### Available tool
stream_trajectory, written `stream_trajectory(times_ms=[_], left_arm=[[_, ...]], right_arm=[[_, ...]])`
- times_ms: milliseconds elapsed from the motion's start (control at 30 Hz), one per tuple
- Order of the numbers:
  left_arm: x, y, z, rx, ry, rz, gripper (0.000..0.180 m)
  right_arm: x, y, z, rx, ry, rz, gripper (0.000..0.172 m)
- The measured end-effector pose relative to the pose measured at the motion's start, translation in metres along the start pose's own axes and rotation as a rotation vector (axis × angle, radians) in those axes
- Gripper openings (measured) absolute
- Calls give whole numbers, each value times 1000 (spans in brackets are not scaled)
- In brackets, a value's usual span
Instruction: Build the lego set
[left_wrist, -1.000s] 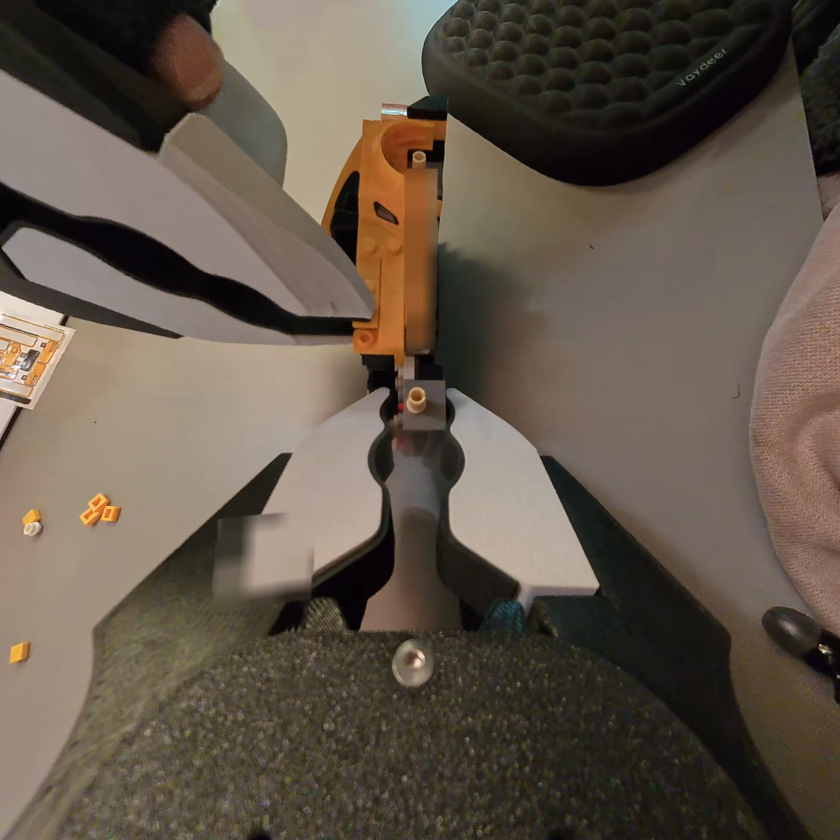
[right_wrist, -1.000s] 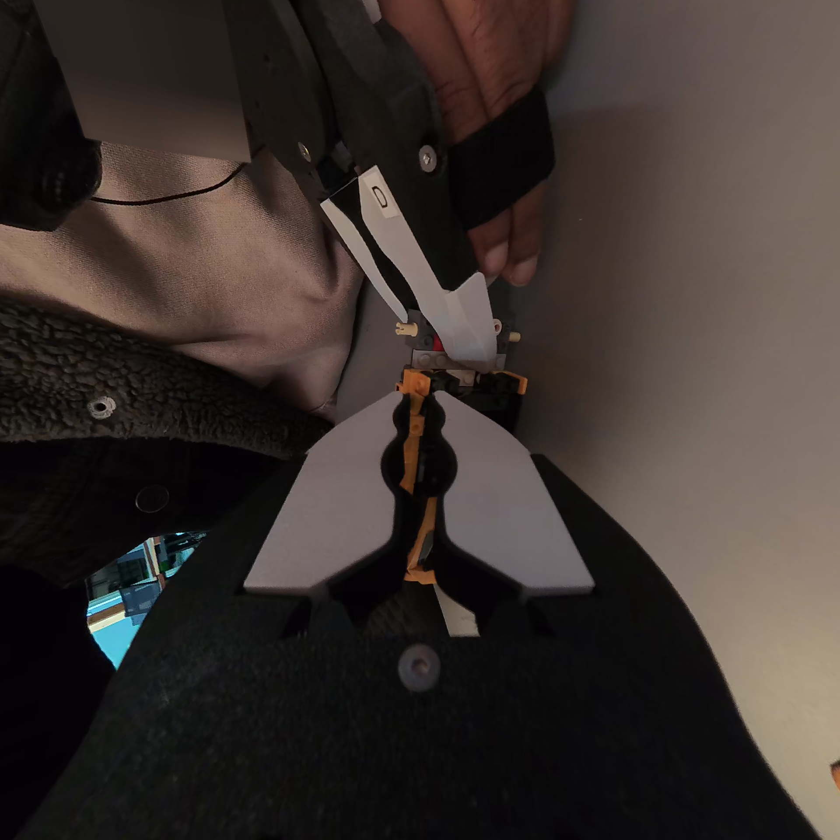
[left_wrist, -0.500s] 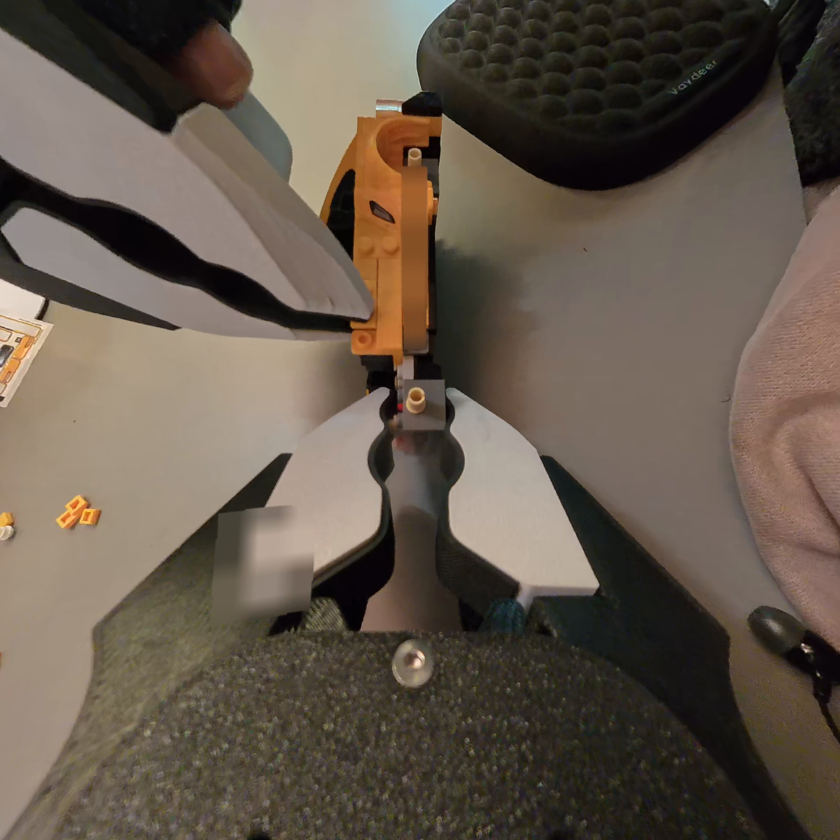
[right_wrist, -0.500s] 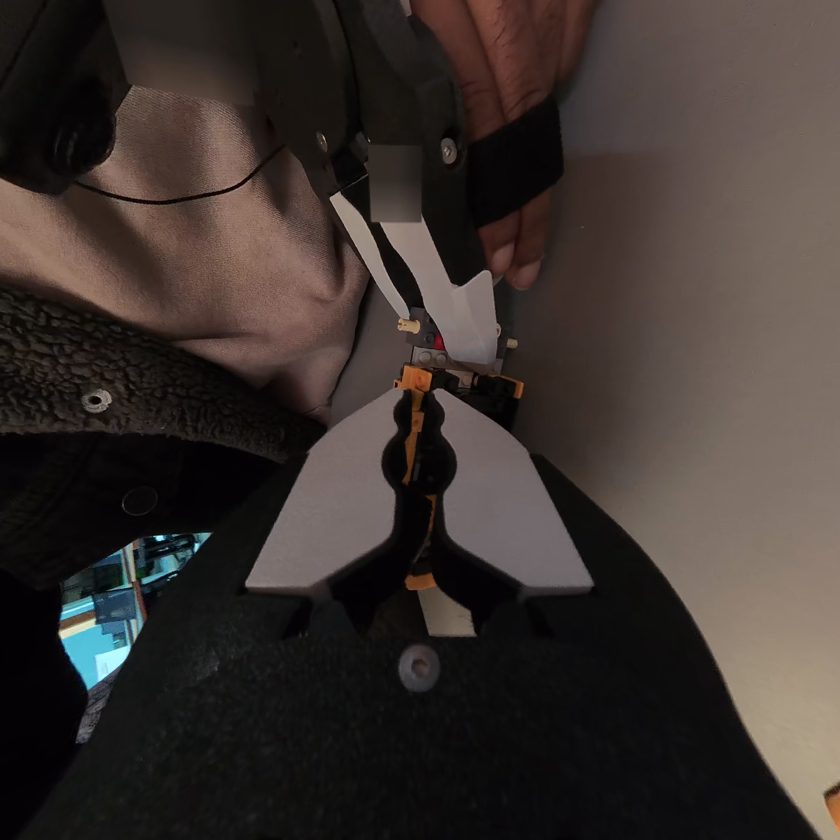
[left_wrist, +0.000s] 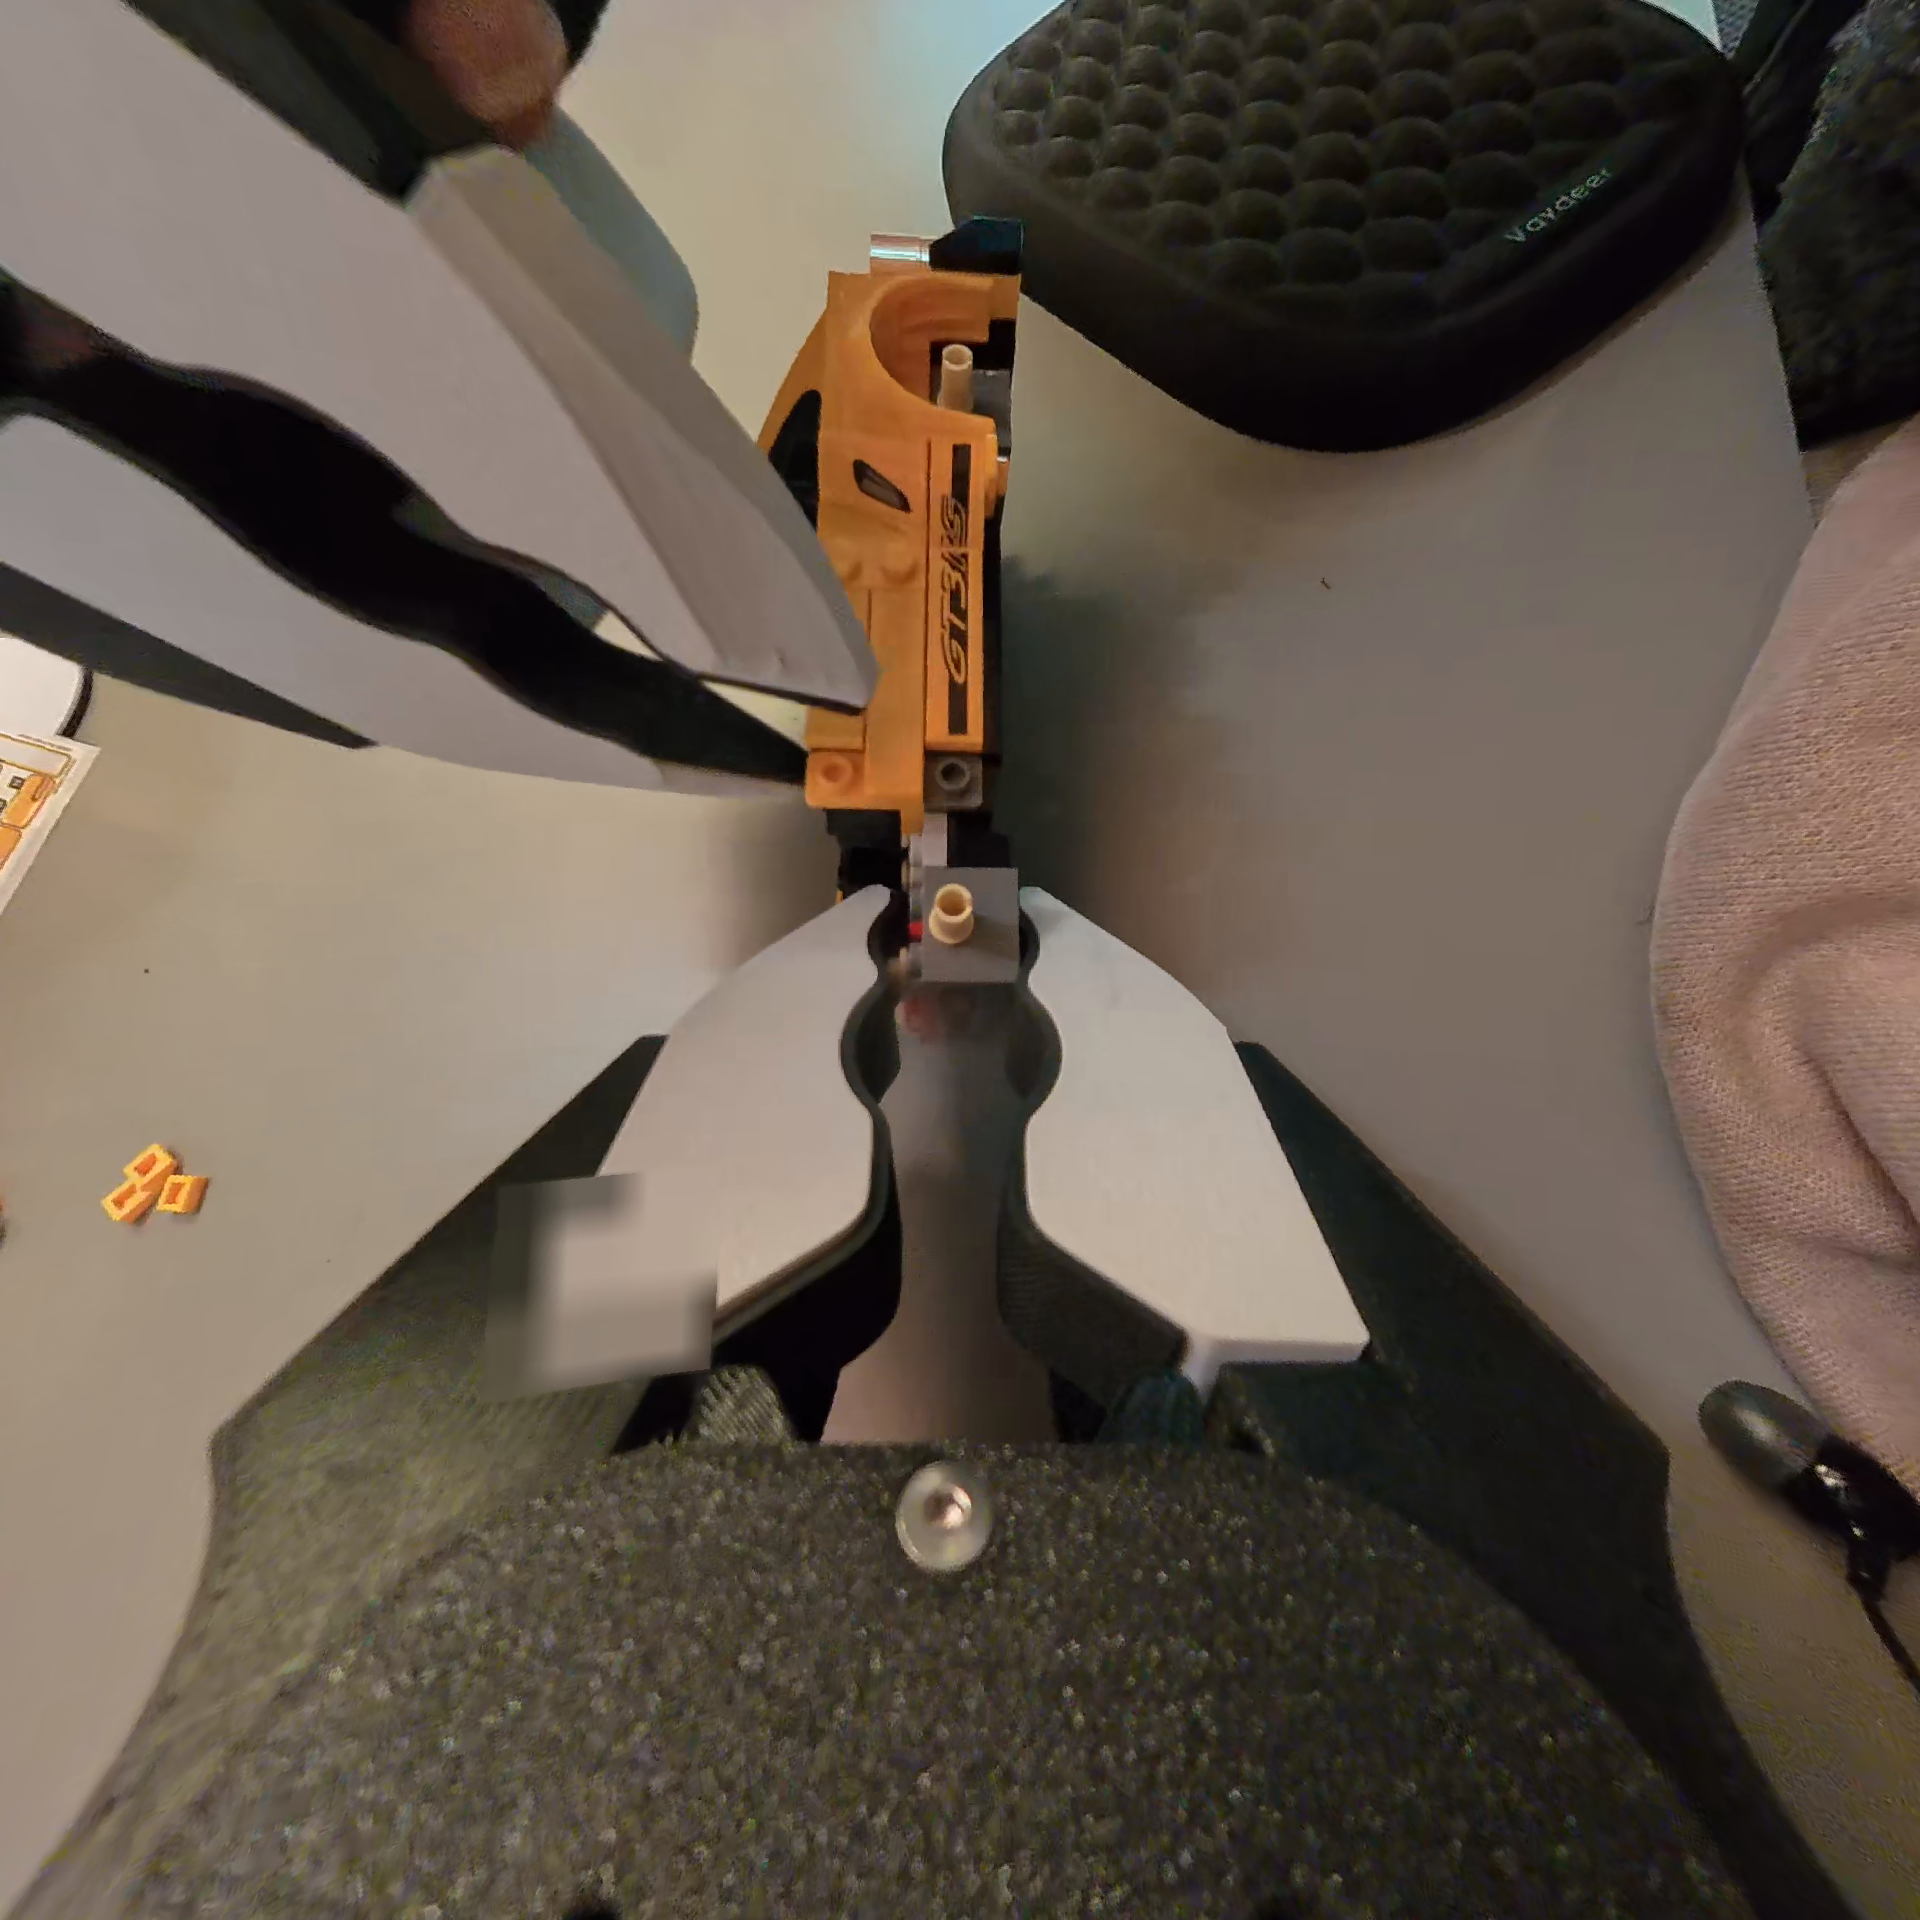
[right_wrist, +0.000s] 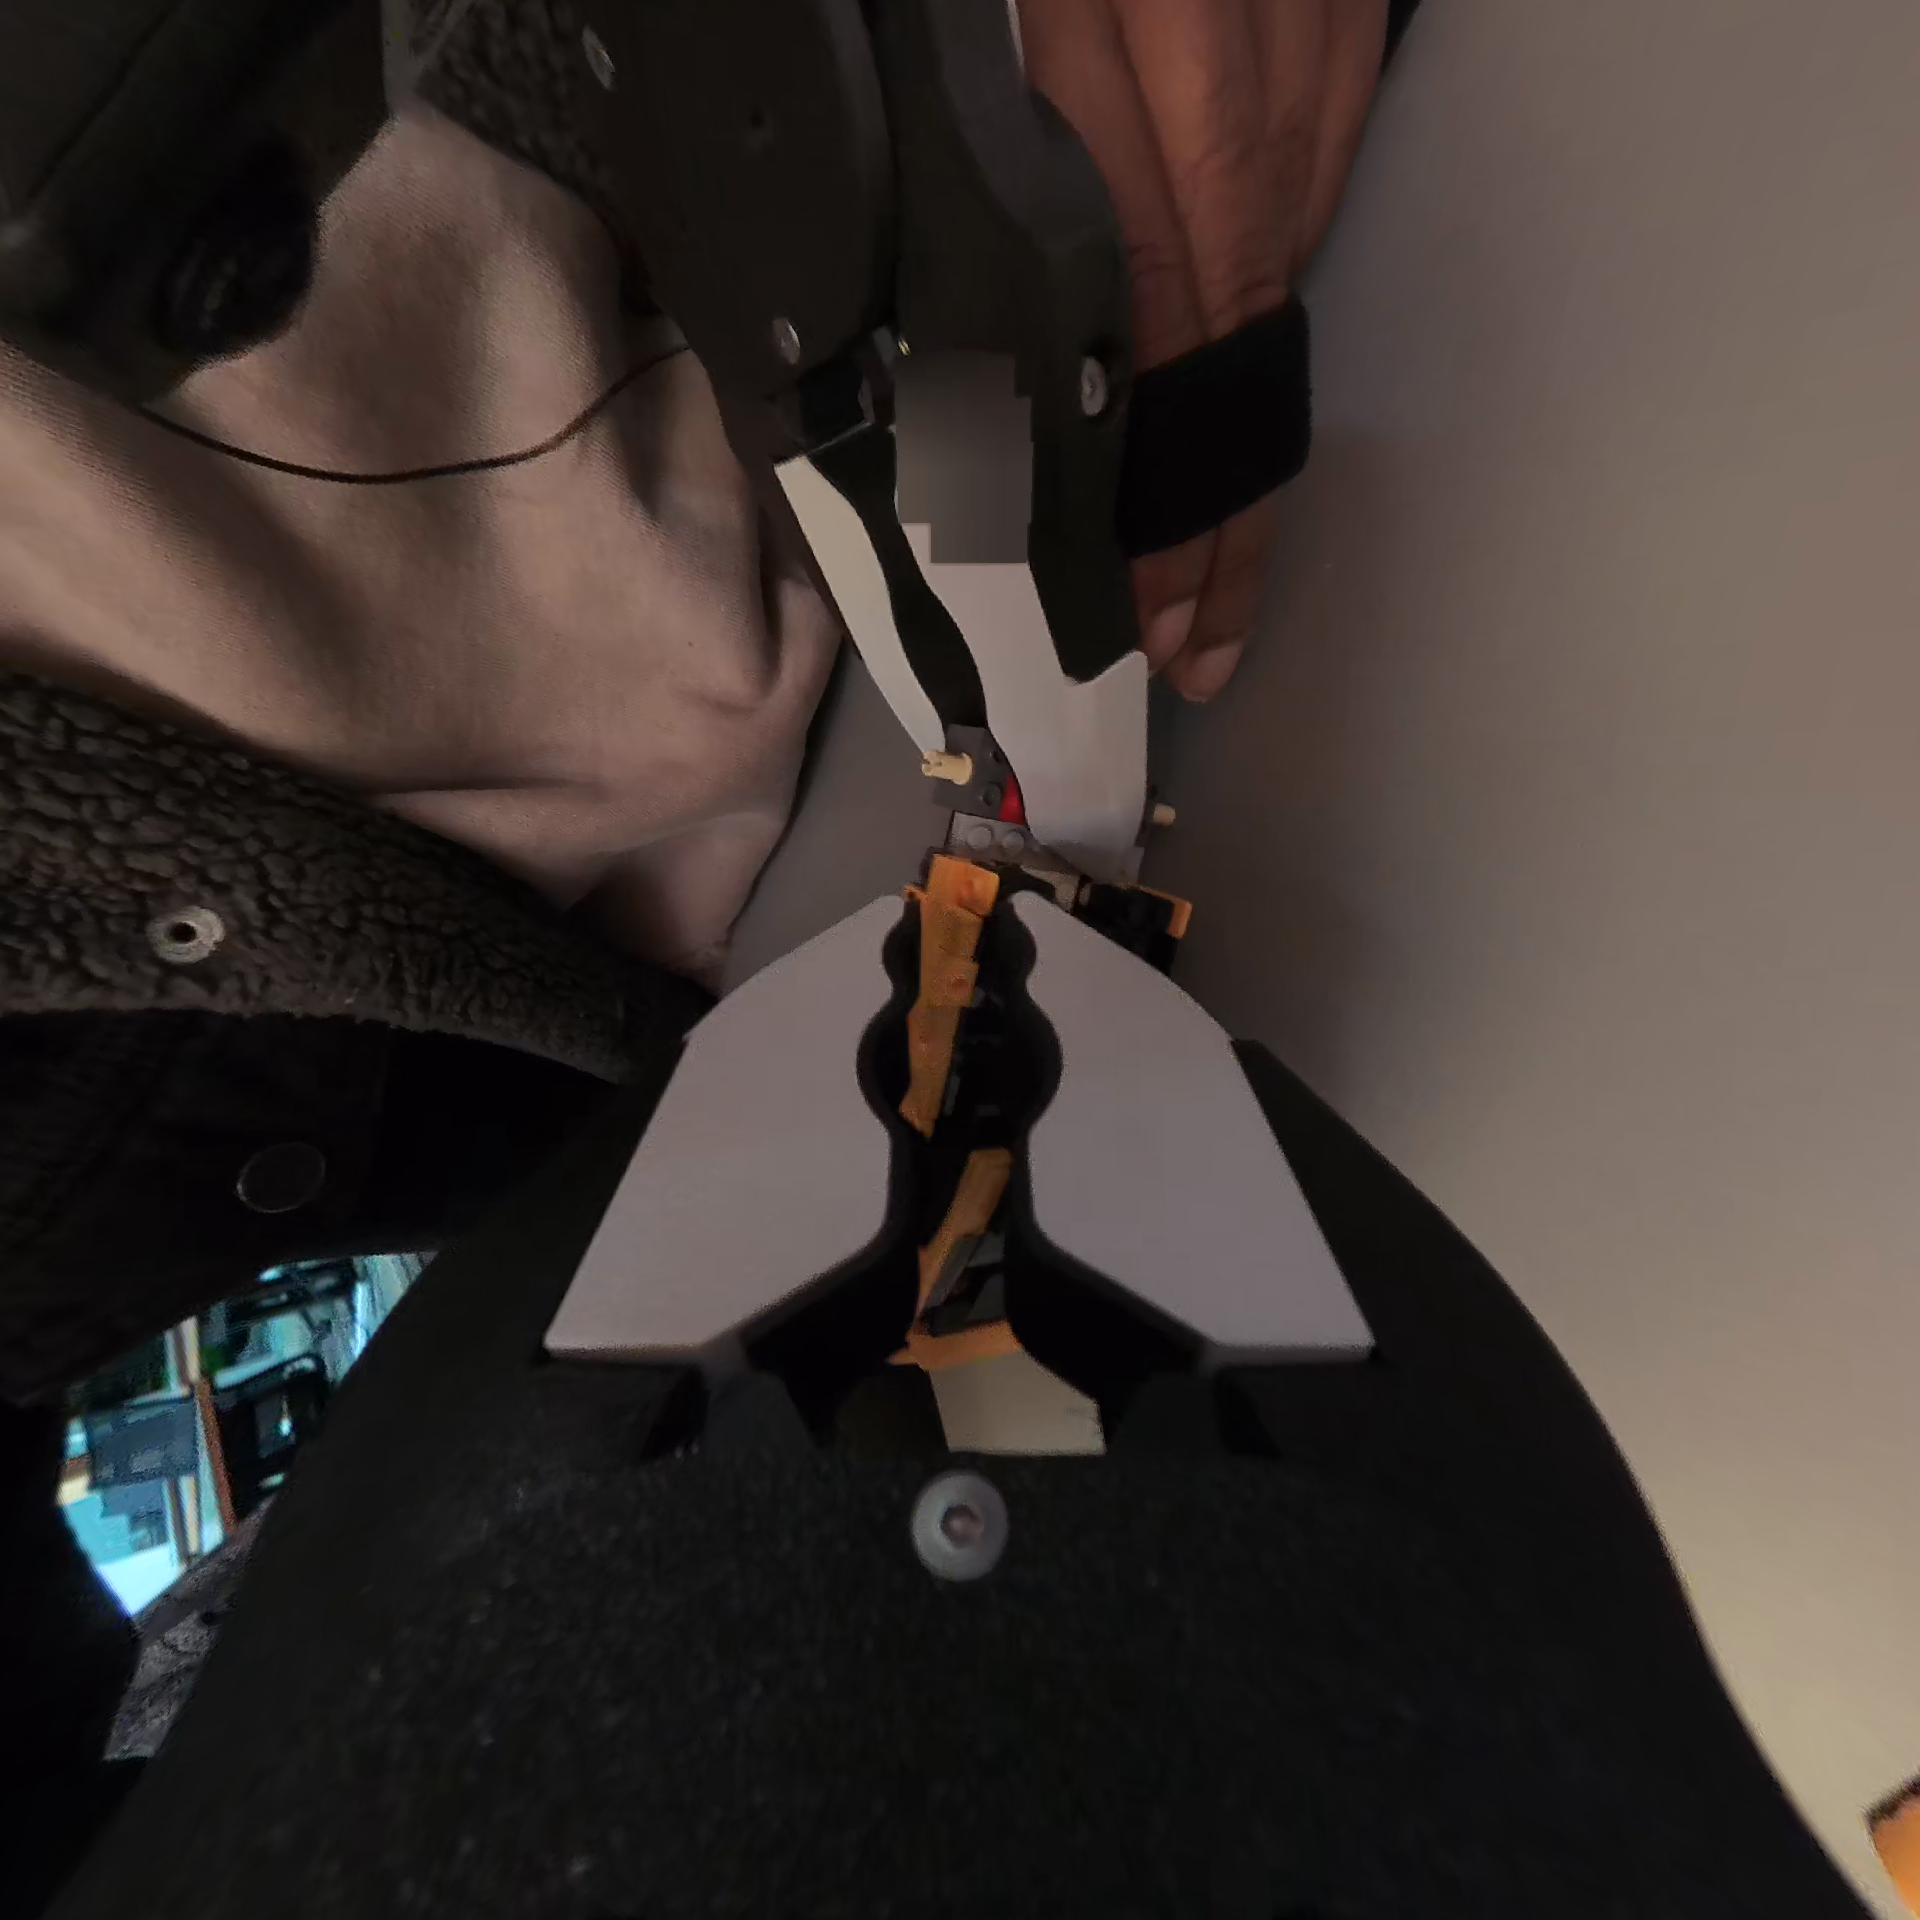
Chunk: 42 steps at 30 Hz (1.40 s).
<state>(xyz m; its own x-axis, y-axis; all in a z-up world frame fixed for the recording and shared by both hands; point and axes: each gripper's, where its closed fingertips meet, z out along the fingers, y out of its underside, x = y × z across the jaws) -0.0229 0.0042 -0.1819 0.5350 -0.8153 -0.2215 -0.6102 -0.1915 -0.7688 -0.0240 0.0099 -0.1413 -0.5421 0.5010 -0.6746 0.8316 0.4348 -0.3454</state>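
An orange and black toy brick car (left_wrist: 894, 540) is held off the grey table (left_wrist: 1403, 727). My left gripper (left_wrist: 956, 914) is shut on the car's grey end brick (left_wrist: 987, 951), which has a tan pin. The fingertips (left_wrist: 831, 935) press on both sides of the brick. This gripper also shows in the right wrist view (right_wrist: 987, 748), still on the grey brick. My right gripper (right_wrist: 958, 904) has its fingers slightly parted around the car's orange side panel (right_wrist: 945, 966). A thin dark gap shows beside the panel. The right gripper also shows in the left wrist view (left_wrist: 831, 738), with its tips at the car's left edge.
A black dimpled cushion (left_wrist: 1351, 187) lies at the back right. Small loose orange pieces (left_wrist: 156, 1195) and a printed sheet (left_wrist: 31, 800) lie at the left. A person's light garment (left_wrist: 1818, 935) and a cord toggle (left_wrist: 1766, 1434) are at the right. A hand (right_wrist: 1195, 312) holds the left gripper. Tip to tip, the grippers are about 4 centimeters apart.
My right gripper's fingers have parted a little around the orange panel they were pinching. The car has turned slightly, so its printed side now faces the left wrist view. My left gripper keeps its hold.
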Motion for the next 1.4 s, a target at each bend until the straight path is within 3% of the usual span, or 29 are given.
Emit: stream_trajectory(times_ms=[100, 767, 1400], left_arm=[[0, 0, 0, -1, -3, 5, 17], [4, 0, -2, -6, 7, 3, 17], [4, 0, -1, 1, 24, -37, 17]], right_arm=[[-2, -11, -12, 81, -2, 16, 12], [-1, 3, 0, -180, 150, -60, 0], [0, 3, 1, -189, 173, -85, 2]])
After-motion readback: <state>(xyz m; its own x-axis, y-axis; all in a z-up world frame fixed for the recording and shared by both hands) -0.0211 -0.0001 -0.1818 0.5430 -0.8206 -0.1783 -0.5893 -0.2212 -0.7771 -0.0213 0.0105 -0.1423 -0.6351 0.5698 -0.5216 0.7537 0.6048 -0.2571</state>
